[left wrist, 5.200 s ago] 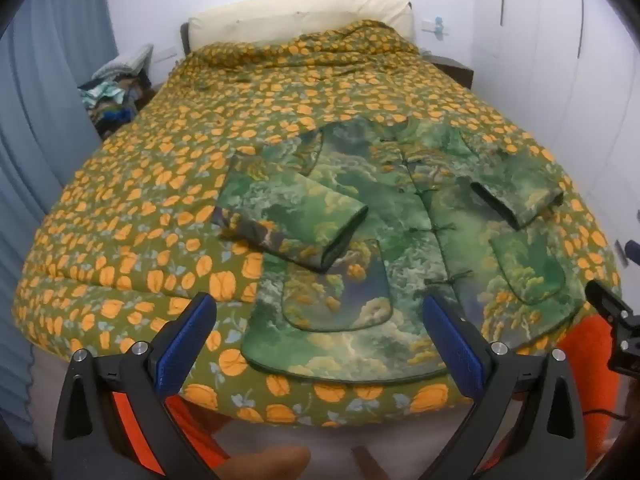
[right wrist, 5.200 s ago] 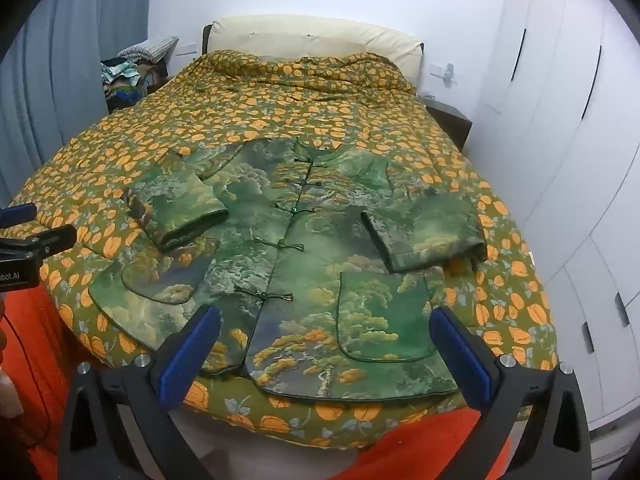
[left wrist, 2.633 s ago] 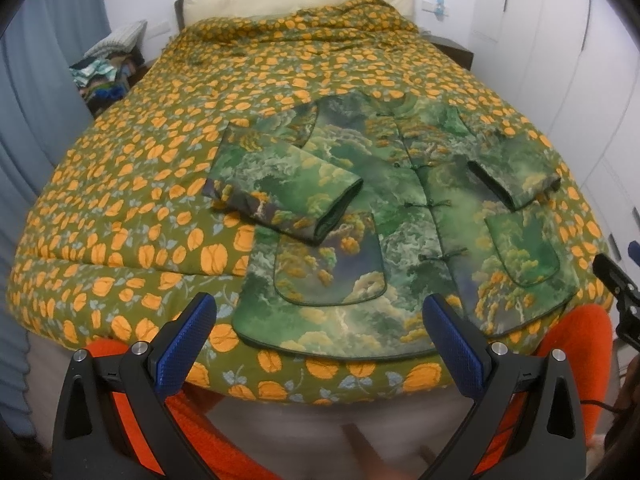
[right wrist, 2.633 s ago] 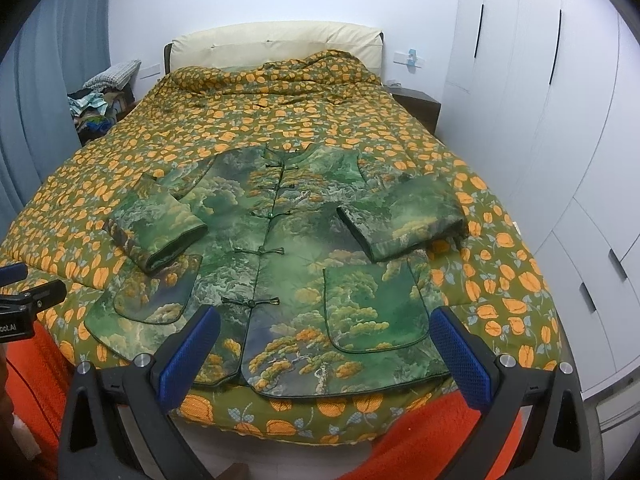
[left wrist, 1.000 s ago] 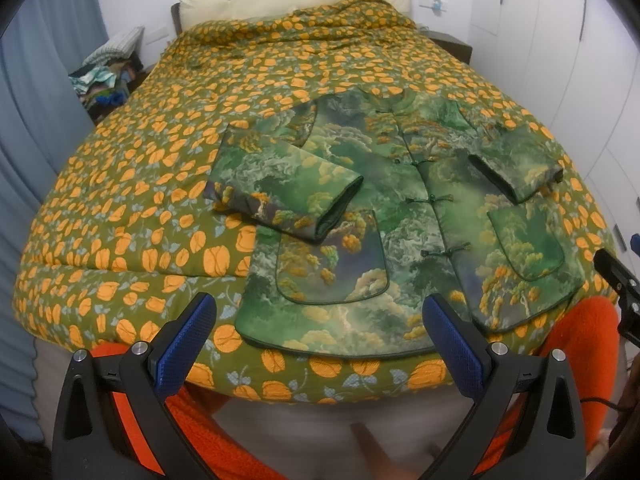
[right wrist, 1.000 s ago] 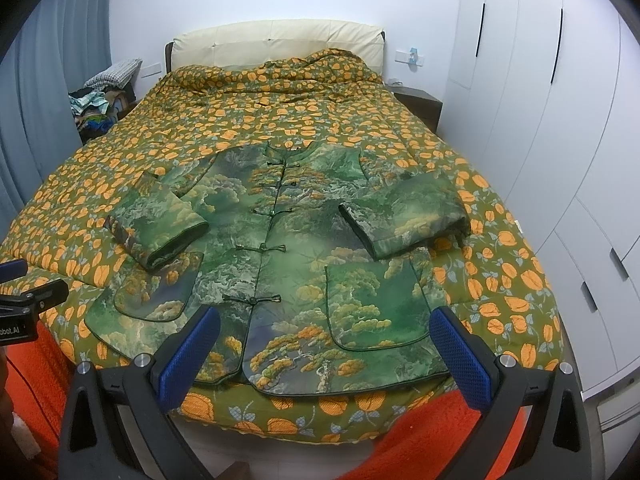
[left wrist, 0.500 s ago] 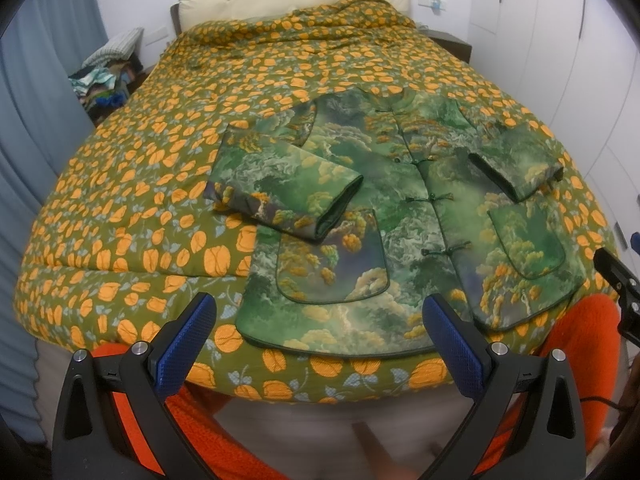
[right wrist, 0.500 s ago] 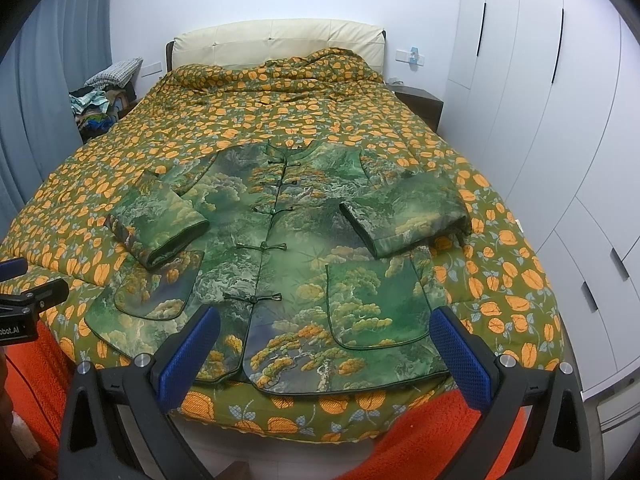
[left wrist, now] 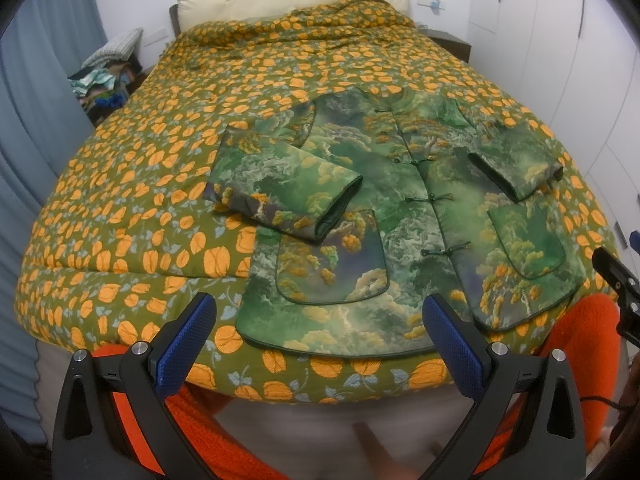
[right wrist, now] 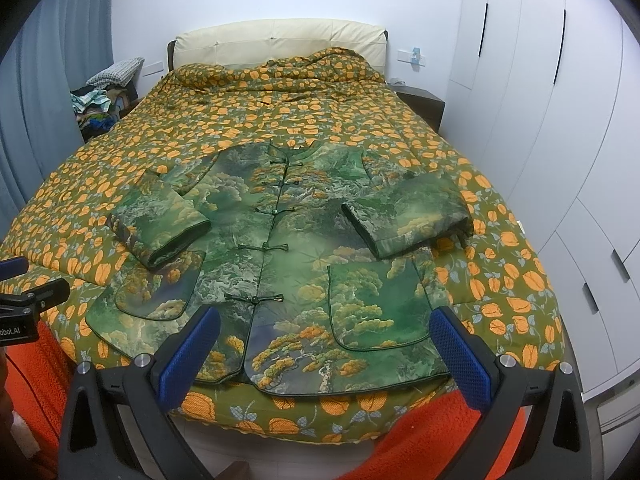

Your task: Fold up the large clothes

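Observation:
A green padded jacket (left wrist: 400, 216) (right wrist: 288, 256) with a landscape print lies face up near the foot of the bed, buttoned down the middle. Both sleeves are folded inward over the body: the left sleeve (left wrist: 280, 192) (right wrist: 160, 224) and the right sleeve (left wrist: 516, 168) (right wrist: 408, 216). My left gripper (left wrist: 320, 332) is open and empty, held above the bed's foot edge before the jacket's left hem. My right gripper (right wrist: 326, 340) is open and empty, before the jacket's right hem.
The bed carries a green quilt with orange leaves (left wrist: 160, 160) (right wrist: 320, 112) and a cream headboard (right wrist: 280, 40). A pile of clothes (right wrist: 100, 100) sits at the back left by blue curtains. White wardrobes (right wrist: 560, 120) line the right. Orange fabric (right wrist: 440, 432) hangs below the bed's foot.
Both grippers have drifted slightly in front of the bed, staying open. The jacket has not moved.

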{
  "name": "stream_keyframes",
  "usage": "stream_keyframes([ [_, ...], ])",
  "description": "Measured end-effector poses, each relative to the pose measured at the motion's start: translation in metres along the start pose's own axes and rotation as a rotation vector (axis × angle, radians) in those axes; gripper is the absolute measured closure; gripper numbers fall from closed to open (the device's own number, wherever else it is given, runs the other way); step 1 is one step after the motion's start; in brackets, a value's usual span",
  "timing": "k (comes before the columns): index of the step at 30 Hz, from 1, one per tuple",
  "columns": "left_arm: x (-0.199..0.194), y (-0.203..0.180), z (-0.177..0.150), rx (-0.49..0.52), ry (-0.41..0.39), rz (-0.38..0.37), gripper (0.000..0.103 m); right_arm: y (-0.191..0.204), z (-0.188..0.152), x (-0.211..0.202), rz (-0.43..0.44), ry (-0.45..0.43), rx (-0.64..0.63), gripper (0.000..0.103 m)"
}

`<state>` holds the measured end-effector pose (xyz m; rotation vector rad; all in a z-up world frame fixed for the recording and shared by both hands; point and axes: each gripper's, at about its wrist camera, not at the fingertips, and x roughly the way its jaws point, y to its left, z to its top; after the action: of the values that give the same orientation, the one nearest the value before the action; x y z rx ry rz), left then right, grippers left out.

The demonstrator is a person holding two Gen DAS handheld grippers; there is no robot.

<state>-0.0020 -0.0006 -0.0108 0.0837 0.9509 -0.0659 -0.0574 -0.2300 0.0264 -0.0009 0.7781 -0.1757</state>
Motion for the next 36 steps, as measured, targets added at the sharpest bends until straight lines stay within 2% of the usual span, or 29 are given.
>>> stream_keyframes([
  [9,0.006,0.001,0.0,0.015,0.015,0.002,0.0,0.002,0.001,0.001,0.002,0.001,-0.005,0.0],
  [11,0.012,0.005,0.006,0.052,0.006,0.0,0.0,0.004,0.001,0.002,0.005,0.001,-0.01,0.0],
  [13,0.028,0.012,0.021,0.128,-0.012,-0.055,0.0,0.004,0.001,0.002,0.007,-0.001,-0.015,0.0],
  [15,0.06,0.025,0.039,0.2,0.002,-0.161,0.0,0.005,0.002,0.003,0.005,0.001,-0.013,0.0],
  [17,0.107,0.031,0.058,0.289,0.067,-0.22,0.0,0.004,0.001,0.004,0.003,0.005,-0.005,0.0],
  [21,0.185,0.018,0.077,0.414,0.114,-0.176,0.0,0.0,-0.001,0.008,0.001,0.008,0.001,0.0],
  [24,0.233,0.006,0.076,0.448,0.168,-0.12,0.001,-0.002,-0.005,0.01,-0.008,0.018,0.002,0.0],
  [26,0.253,0.005,0.074,0.446,0.189,-0.072,0.019,-0.004,-0.006,0.01,-0.017,0.024,-0.002,0.0],
  [27,0.257,0.01,0.074,0.422,0.193,-0.076,0.041,-0.005,-0.007,0.009,-0.024,0.025,-0.004,0.0],
  [28,0.252,0.019,0.076,0.377,0.189,-0.111,0.07,-0.007,-0.008,0.009,-0.034,0.023,-0.006,0.0],
  [29,0.245,0.028,0.079,0.338,0.189,-0.151,0.084,-0.008,-0.008,0.009,-0.041,0.02,-0.006,0.0],
  [30,0.234,0.04,0.085,0.297,0.173,-0.173,0.089,-0.009,-0.009,0.009,-0.046,0.018,-0.005,0.0],
  [32,0.206,0.066,0.101,0.235,0.094,-0.163,0.09,-0.013,-0.01,0.012,-0.051,0.024,0.003,0.0],
  [36,0.142,0.178,0.132,-0.01,-0.035,-0.12,0.09,-0.012,-0.009,0.019,-0.036,0.038,0.008,0.0],
])
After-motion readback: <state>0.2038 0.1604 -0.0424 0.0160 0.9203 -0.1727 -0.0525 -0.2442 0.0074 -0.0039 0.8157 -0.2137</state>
